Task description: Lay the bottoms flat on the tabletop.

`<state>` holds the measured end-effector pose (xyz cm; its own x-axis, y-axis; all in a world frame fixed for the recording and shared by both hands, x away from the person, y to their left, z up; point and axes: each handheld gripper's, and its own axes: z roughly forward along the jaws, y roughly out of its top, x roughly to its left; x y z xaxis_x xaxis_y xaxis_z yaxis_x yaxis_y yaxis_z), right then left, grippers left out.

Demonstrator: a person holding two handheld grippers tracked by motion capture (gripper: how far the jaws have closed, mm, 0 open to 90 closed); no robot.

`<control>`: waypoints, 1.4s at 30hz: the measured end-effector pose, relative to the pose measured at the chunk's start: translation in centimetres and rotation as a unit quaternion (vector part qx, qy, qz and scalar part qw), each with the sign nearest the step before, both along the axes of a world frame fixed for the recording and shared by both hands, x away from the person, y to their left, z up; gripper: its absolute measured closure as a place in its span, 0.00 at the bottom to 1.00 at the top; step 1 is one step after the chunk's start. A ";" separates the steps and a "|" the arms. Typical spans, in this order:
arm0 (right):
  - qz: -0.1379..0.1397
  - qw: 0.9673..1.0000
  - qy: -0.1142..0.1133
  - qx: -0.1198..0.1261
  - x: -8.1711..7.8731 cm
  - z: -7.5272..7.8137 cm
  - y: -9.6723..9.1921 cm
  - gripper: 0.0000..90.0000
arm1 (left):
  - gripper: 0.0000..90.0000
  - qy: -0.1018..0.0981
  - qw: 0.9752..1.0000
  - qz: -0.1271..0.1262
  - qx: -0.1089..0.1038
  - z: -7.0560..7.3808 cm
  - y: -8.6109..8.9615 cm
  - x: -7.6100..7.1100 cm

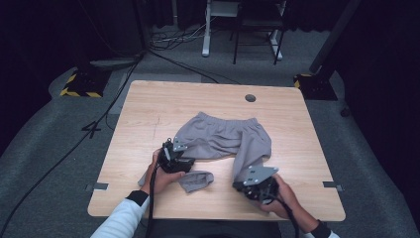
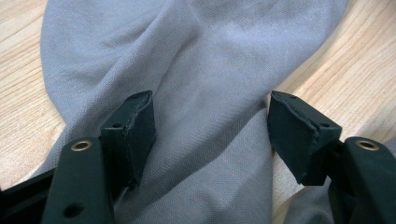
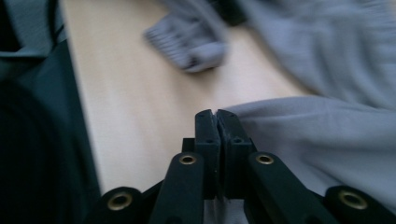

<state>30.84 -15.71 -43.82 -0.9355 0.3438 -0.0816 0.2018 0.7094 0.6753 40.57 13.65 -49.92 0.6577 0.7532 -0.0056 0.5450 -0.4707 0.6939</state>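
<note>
Grey sweatpants lie on the wooden table, waistband towards the far side and both legs running towards the near edge. The left leg's ribbed cuff is folded over near the person's left hand. My left gripper stands open over the left leg, the cloth spread between and under its jaws. At the end of the right leg, my right gripper is shut, and the cloth's edge runs right up to its closed jaws. The ribbed cuff shows blurred farther off.
A round cable hole sits near the table's far edge. The table's near edge runs close beside my right gripper. Beyond the table there are cables on the floor, a chair and stand bases.
</note>
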 end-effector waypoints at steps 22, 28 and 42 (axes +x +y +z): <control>-0.146 0.989 0.019 -0.014 6.1 -3.9 -7.3 0.51 | 0.33 -0.028 0.996 -0.066 0.044 2.1 -4.7 0.6; -0.124 0.991 0.043 -0.018 5.3 -4.7 -7.0 0.50 | 0.33 -0.014 0.998 -0.055 0.042 1.0 -7.3 3.0; -0.080 0.991 0.082 -0.073 -0.3 -3.7 -10.5 0.54 | 0.32 -0.026 0.995 0.086 0.035 0.3 -4.9 5.0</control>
